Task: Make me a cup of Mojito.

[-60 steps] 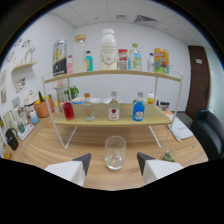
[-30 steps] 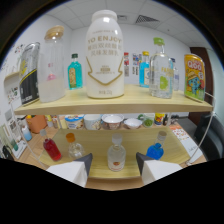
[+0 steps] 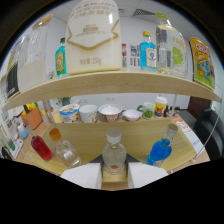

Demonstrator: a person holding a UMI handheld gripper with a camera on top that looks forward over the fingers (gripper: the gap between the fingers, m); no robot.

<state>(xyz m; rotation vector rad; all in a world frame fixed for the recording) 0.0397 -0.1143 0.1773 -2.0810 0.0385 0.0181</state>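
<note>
The clear white-capped bottle (image 3: 113, 152) is framed between the gripper (image 3: 114, 175) fingers, held wide apart. Fingers should be centred on its body before closing.

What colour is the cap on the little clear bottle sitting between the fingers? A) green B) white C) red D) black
B: the small clear bottle between the open fingers has a white cap, with amber liquid low inside.
</note>
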